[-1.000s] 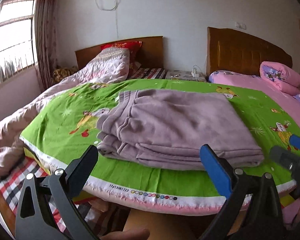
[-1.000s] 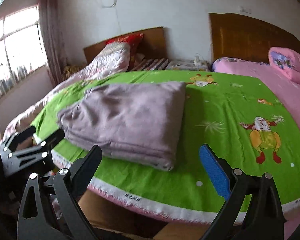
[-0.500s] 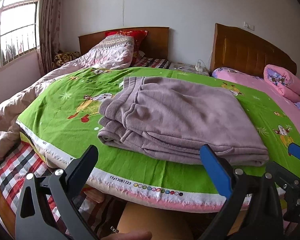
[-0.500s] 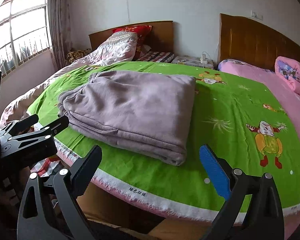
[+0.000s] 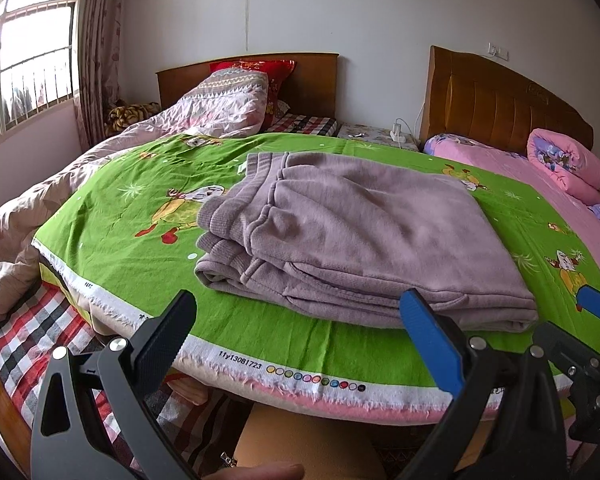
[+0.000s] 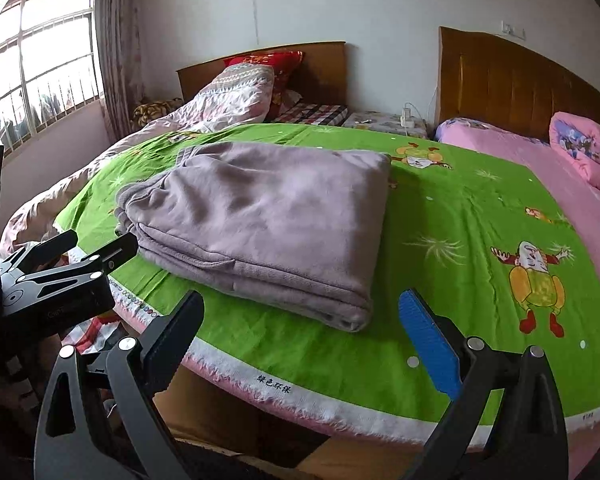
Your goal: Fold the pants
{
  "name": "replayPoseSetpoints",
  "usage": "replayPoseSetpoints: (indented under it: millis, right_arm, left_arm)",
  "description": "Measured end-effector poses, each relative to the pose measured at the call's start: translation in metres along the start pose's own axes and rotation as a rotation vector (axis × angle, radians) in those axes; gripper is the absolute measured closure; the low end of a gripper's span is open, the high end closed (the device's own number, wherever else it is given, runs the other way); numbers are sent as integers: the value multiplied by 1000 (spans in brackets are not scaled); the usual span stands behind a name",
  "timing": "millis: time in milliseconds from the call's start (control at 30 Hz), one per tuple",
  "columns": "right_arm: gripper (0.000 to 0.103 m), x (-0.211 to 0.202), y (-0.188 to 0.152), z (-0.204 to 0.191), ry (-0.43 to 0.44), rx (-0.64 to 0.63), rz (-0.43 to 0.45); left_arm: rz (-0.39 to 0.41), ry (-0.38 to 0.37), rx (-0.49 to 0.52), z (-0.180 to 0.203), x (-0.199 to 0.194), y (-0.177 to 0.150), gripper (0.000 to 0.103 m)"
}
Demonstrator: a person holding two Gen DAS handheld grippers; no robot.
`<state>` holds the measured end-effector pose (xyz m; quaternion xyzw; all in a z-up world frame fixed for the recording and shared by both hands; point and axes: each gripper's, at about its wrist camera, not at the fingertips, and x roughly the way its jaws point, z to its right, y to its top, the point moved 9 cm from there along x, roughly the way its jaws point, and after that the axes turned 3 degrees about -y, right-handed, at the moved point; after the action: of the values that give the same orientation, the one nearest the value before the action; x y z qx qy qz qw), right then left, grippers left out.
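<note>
The mauve pants (image 5: 352, 236) lie folded into a thick rectangle on the green cartoon sheet (image 5: 132, 216), with the waistband and cuffs stacked at the left end. They also show in the right wrist view (image 6: 268, 224). My left gripper (image 5: 296, 332) is open and empty, held off the sheet's near edge in front of the pants. My right gripper (image 6: 300, 328) is open and empty, near the sheet's front edge by the pants' right fold. The left gripper also shows at the left of the right wrist view (image 6: 68, 256).
The green sheet (image 6: 480, 240) covers a raised surface with a white and pink hem (image 5: 300, 376). A rumpled pink quilt (image 5: 28, 216) lies left. A pink bed with a rolled blanket (image 5: 568, 164) stands right. Wooden headboards (image 5: 500, 100) line the back wall.
Both grippers have risen and tilted, so the pants sit lower and closer in both views. The pants have not moved. Both grippers stay open.
</note>
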<state>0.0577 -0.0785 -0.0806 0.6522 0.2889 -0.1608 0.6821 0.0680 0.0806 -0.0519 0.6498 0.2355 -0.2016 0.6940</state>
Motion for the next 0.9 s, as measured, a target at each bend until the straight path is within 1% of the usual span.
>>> replayPoseSetpoints:
  millis: [900]
  right_arm:
    - [7, 1, -1, 0, 3, 7, -5]
  left_arm:
    - [-6, 0, -4, 0, 1, -3, 1]
